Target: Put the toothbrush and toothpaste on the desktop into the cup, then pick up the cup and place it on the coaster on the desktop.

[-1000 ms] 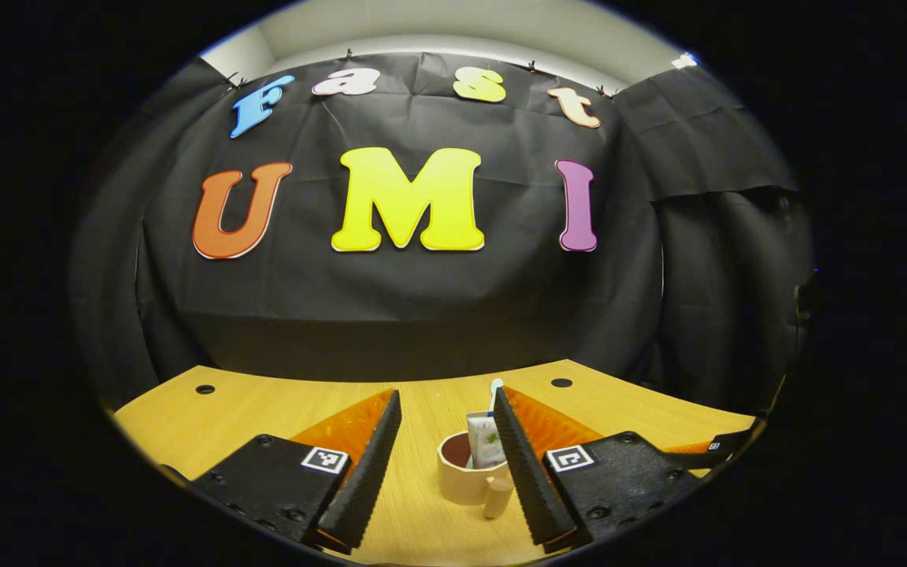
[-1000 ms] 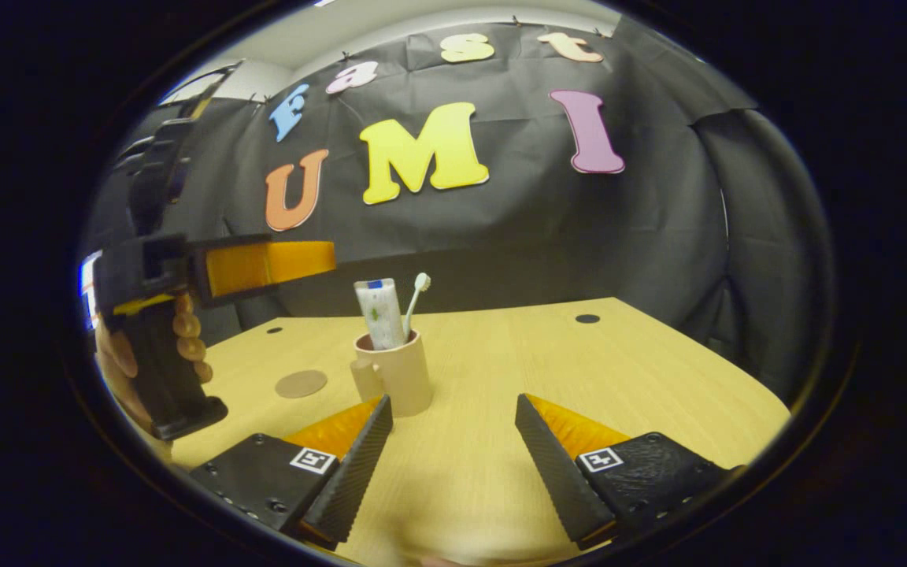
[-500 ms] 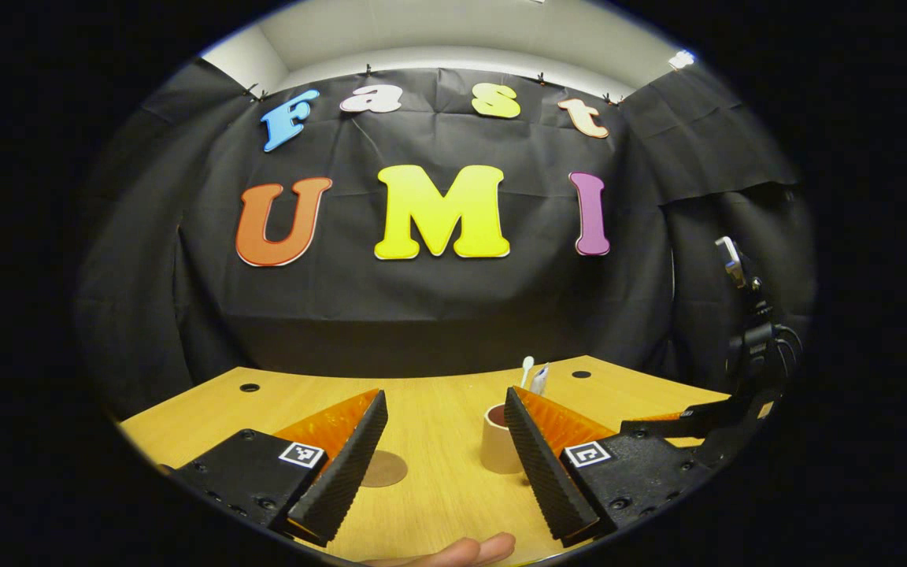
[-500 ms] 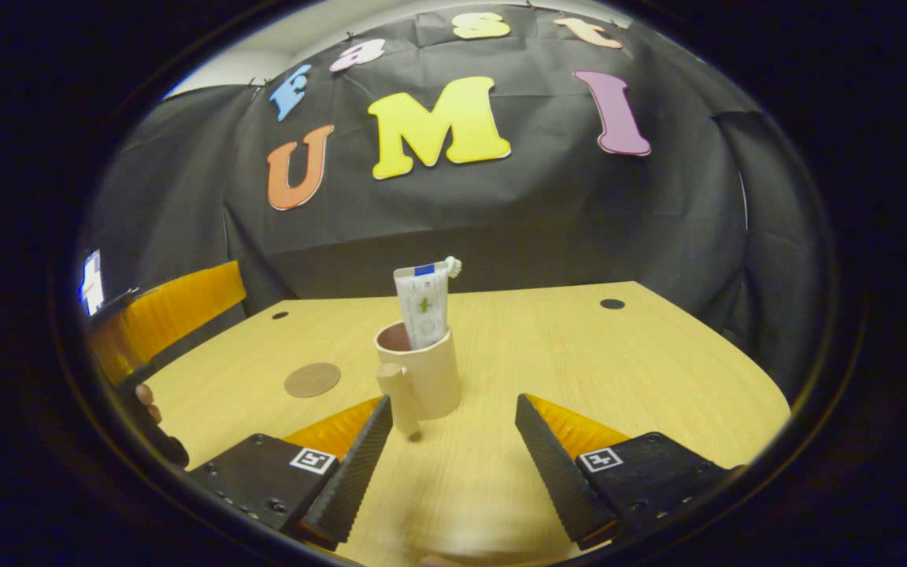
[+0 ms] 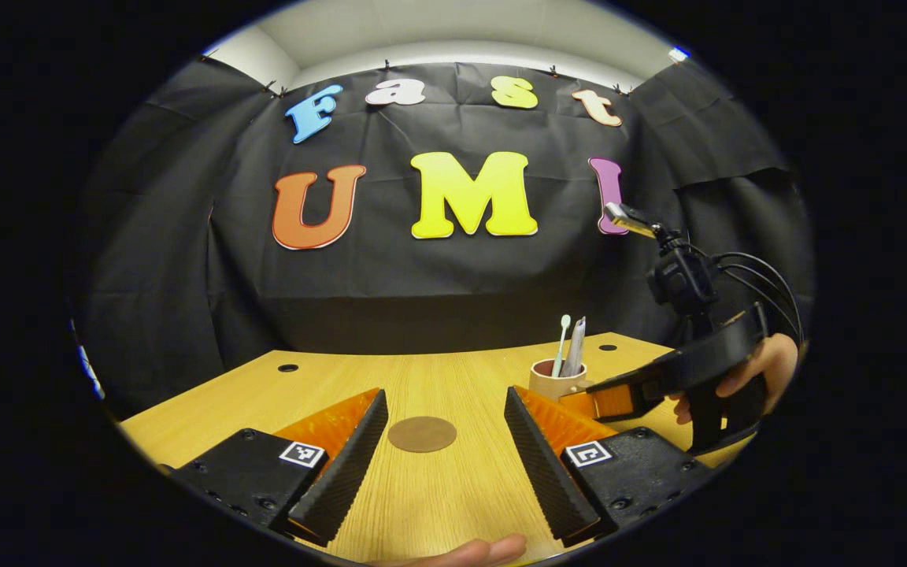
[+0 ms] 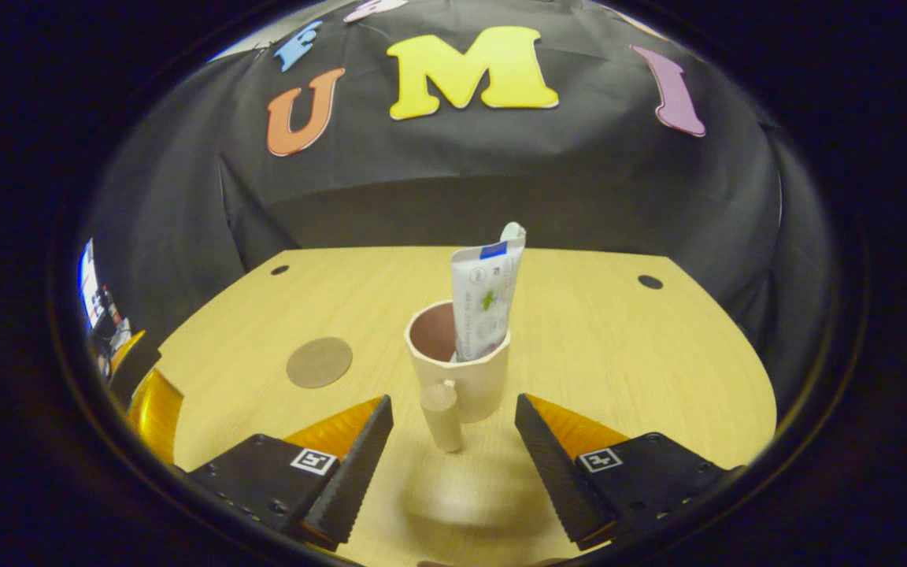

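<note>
In the right gripper view, the cup [image 6: 460, 370] is seen larger and lower in the frame than half a second ago, its handle now between the tips of the right hand-held gripper [image 6: 453, 441], which is held wide open on nothing. The toothpaste [image 6: 483, 299] and toothbrush [image 6: 512, 231] are stood in the cup. The coaster [image 6: 319, 362] is seen at middle left, apart from the cup, with bare counter [image 6: 619, 346] between and to the right. In the left gripper view, the left hand-held gripper [image 5: 446, 449] is held open and empty, with the coaster now framed between its fingers; previously it was half hidden at the left finger. A hand [image 5: 760, 370] is seen at right.
</note>
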`<state>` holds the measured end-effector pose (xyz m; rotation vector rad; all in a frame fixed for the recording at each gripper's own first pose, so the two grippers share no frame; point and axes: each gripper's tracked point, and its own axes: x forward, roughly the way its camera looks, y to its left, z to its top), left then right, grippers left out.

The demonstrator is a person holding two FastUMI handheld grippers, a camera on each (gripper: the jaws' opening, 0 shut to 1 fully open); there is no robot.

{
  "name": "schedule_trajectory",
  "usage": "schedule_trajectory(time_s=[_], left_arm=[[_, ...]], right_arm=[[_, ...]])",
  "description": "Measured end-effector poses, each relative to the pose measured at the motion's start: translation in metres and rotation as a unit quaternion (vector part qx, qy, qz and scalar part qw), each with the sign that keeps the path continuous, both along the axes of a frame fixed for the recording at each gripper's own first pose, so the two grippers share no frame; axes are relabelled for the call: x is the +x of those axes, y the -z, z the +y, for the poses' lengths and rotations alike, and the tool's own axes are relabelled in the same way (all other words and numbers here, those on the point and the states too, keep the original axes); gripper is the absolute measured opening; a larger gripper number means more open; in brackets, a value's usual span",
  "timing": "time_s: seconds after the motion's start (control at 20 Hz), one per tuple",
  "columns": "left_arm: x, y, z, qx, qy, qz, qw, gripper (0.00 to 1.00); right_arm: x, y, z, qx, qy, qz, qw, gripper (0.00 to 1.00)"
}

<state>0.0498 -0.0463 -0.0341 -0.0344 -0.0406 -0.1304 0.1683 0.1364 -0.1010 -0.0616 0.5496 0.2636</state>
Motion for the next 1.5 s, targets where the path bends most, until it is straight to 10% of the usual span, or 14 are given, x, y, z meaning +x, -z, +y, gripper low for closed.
schedule_trajectory(time_s=[0.35, 0.75, 1.1, 1.5], left_arm=[[-0.014, 0.009, 0.023, -0.008, -0.013, 0.0, 1.0, 0.95], [-0.015, 0.023, 0.022, -0.013, -0.001, 0.013, 1.0, 0.96], [-0.015, 0.033, 0.027, -0.017, -0.001, 0.021, 1.0, 0.95], [-0.016, 0.046, 0.026, -0.024, 0.004, 0.036, 0.999, 0.95]], right_arm=[[0.01, 0.029, -0.013, -0.033, 0.098, 0.201, 0.974, 0.89], [0.023, 0.031, 0.003, -0.066, 0.095, 0.228, 0.967, 0.78], [0.02, 0.037, 0.012, -0.12, 0.093, 0.238, 0.959, 0.27], [0.022, 0.032, 0.012, -0.135, 0.097, 0.221, 0.961, 0.22]])
